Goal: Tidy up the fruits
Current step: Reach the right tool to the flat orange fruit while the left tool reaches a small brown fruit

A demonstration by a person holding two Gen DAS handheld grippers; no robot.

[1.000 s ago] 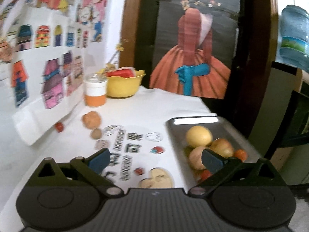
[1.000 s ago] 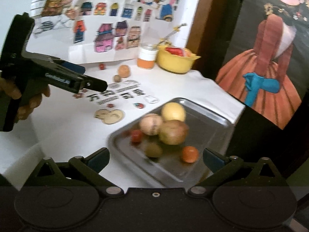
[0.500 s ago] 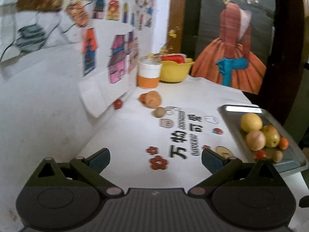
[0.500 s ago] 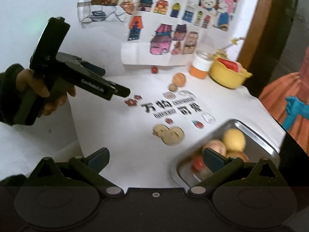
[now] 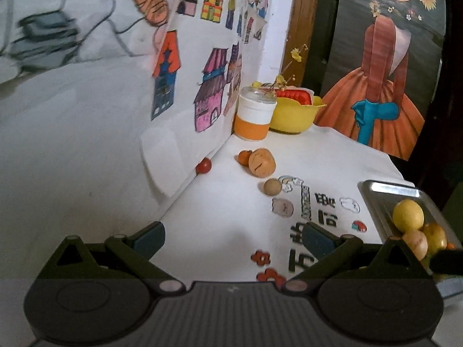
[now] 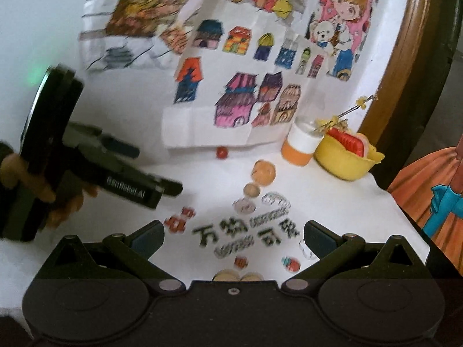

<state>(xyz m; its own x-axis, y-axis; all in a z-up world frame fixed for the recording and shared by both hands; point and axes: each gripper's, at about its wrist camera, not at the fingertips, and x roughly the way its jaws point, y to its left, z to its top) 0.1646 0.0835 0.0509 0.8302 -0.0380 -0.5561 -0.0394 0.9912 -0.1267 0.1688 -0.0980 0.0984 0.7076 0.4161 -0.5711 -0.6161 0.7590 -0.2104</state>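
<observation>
Where the left wrist view looked along its own fingers, found the left gripper (image 5: 233, 238) with jaws spread wide and empty over the white table (image 5: 220, 219). Spotted loose fruit well ahead: a small red fruit (image 5: 203, 165) right at the foot of the wall, a large tan fruit (image 5: 262, 162) touching a small orange fruit (image 5: 244, 157) behind it, and a small brown round fruit (image 5: 272, 186) just nearer. Noted a metal tray (image 5: 387, 192) at the right edge, carrying a yellow fruit (image 5: 408, 215) pressed against two more fruits. Saw a white-and-orange cup (image 5: 254, 114) and a yellow bowl (image 5: 295, 114) side by side at the back corner.

From the right wrist view, found the right gripper (image 6: 233, 238) likewise with jaws wide apart, gripping nothing, above printed characters on the table. Caught the left gripper at the left, blurred, held in a hand (image 6: 43, 190); could not tell its jaws from there. Saw the same red, tan and brown fruits between the two tools and the cup; could not make out the tray.
</observation>
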